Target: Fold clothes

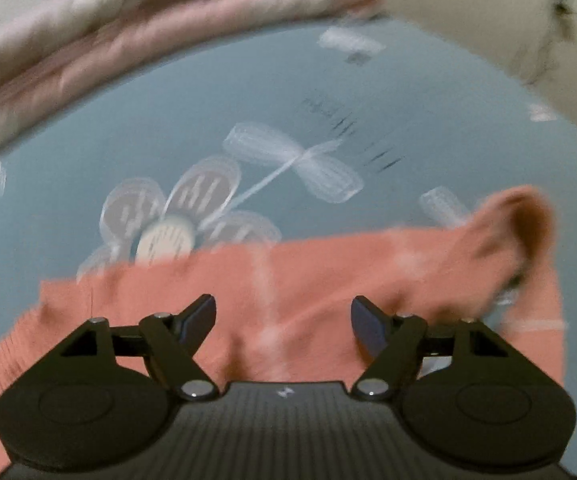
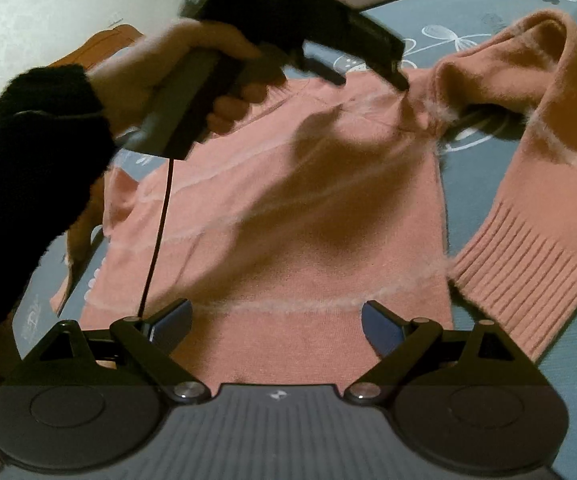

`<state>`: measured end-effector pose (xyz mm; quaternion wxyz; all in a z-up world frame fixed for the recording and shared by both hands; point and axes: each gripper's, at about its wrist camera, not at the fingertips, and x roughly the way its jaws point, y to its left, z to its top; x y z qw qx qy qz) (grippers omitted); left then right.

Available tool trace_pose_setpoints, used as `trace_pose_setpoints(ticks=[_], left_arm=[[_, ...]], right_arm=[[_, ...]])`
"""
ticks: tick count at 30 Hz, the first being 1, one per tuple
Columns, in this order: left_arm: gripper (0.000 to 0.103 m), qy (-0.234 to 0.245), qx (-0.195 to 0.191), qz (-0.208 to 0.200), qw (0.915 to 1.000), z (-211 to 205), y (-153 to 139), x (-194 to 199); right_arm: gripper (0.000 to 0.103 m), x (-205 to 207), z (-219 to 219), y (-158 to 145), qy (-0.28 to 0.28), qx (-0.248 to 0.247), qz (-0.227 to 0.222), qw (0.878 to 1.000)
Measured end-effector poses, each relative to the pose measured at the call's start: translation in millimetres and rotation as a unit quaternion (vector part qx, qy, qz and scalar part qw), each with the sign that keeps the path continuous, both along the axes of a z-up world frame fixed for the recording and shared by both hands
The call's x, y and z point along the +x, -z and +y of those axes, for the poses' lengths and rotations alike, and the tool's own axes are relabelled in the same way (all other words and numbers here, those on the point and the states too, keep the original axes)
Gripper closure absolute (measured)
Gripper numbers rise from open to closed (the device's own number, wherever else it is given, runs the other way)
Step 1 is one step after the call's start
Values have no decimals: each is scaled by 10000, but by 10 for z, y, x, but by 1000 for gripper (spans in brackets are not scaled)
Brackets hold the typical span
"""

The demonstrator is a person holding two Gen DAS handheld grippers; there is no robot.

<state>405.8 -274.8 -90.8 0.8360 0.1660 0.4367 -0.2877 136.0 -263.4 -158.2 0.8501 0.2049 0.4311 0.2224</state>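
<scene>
Right gripper (image 2: pixel 276 328) spread, nothing between jaws, pink sweater (image 2: pixel 288 216) flat on blue sheet (image 2: pixel 476 152) just ahead of it. Sleeve (image 2: pixel 536 216) off to its right, cuff nearest. Beyond, left hand (image 2: pixel 192 76) holds left gripper (image 1: pixel 283 320) over sweater's far edge, jaws apart, empty. Pink quilt (image 1: pixel 168 16) farthest.

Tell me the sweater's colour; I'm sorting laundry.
Salmon pink sweater with pale thin stripes; clearest in the right wrist view.

Blue bedsheet, pink quilt, pale wall

The blue sheet (image 1: pixel 216 92) carries a white flower-and-dragonfly print (image 1: pixel 192 200). A bunched pink quilt (image 1: pixel 160 12) borders its far edge, and a pale wall (image 2: pixel 48 4) with an orange-brown wooden piece (image 2: pixel 100 42) stands behind.
</scene>
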Motion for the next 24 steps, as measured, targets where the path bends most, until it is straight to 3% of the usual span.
trace_pose_setpoints(ticks=[2,7,12,17,20,24], left_arm=[[28,546,-89,22,9985,-172,-195,-156],[28,1464,-384,649,9864,-678,-424,-438],[29,1253,-22,779,9891,-951,-175,-458],[30,1044,-524,1267,9850,-959,-26,-392],[30,845,-625,1386,9848,-1047,64,-343],[43,703,-706,1719,9801,-1125,213,-270]], right_arm=[[9,-23,-10,-31,-20,42,-39,10000],[9,-96,37,-38,-175,-26,-53,9998],[9,-214,65,-131,-228,-593,-367,9973],[9,-382,-142,-304,265,-1256,-971,9870],[11,-374,-293,-288,771,-1532,-981,9803],[11,-325,-400,-251,1052,-1790,-828,9747]])
